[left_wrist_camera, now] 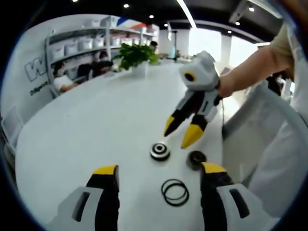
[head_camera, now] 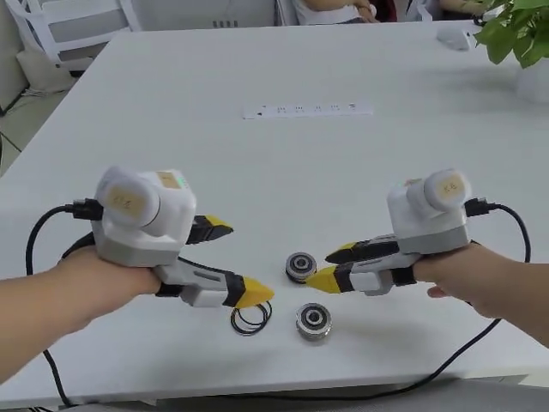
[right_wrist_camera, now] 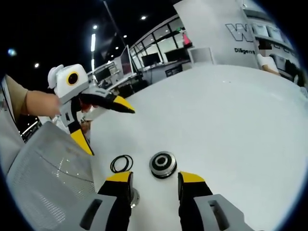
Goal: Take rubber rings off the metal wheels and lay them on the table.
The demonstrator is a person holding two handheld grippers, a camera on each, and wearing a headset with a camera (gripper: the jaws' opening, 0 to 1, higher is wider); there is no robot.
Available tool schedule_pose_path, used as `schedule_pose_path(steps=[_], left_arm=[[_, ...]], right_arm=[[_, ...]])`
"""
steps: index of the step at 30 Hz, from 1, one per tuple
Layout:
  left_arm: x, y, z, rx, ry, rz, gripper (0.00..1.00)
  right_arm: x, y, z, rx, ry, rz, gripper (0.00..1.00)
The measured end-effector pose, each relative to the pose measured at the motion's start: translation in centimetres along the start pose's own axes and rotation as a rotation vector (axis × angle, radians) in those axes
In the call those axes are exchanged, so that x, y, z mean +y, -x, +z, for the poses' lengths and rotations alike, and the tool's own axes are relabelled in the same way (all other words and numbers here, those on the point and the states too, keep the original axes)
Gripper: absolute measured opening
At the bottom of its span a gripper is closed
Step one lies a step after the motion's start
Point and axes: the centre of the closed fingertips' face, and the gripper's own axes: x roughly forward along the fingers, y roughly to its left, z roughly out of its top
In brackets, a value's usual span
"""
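Two metal wheels lie on the white table (head_camera: 283, 163): one (head_camera: 300, 266) just in front of my right gripper's tips, the other (head_camera: 314, 320) nearer me. Two black rubber rings (head_camera: 250, 318) lie loose and overlapping on the table, below my left gripper's lower tip. My left gripper (head_camera: 238, 260) is open and holds nothing; its own view has the rings (left_wrist_camera: 174, 191) between its jaws and both wheels (left_wrist_camera: 160, 151) (left_wrist_camera: 196, 159) beyond. My right gripper (head_camera: 328, 266) is open and empty too, with one wheel (right_wrist_camera: 162, 164) just ahead of its tips and the rings (right_wrist_camera: 121, 163) to the left.
A white power strip (head_camera: 307, 110) lies mid-table farther back. A potted plant (head_camera: 515, 30) stands at the far right corner. Black cables trail from both grippers over the near edge. A grey mesh chair (right_wrist_camera: 43, 168) sits beside the table.
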Motion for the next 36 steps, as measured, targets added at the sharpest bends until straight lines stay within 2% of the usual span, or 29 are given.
schedule_pose_path(steps=[6, 14, 36], left_arm=[[0.2, -0.8, 0.0, 0.005, -0.003, -0.005, 0.65], [1.2, -1.8, -0.4, 0.018, -0.008, 0.003, 0.58], [1.0, -4.2, -0.4, 0.036, -0.001, -0.023, 0.41]], right_arm=[[0.0, -0.1, -0.3, 0.011, 0.025, -0.005, 0.32], [-0.3, -0.6, -0.4, 0.016, 0.040, -0.011, 0.29], [-1.2, -1.4, -1.1, 0.035, 0.088, -0.017, 0.21]])
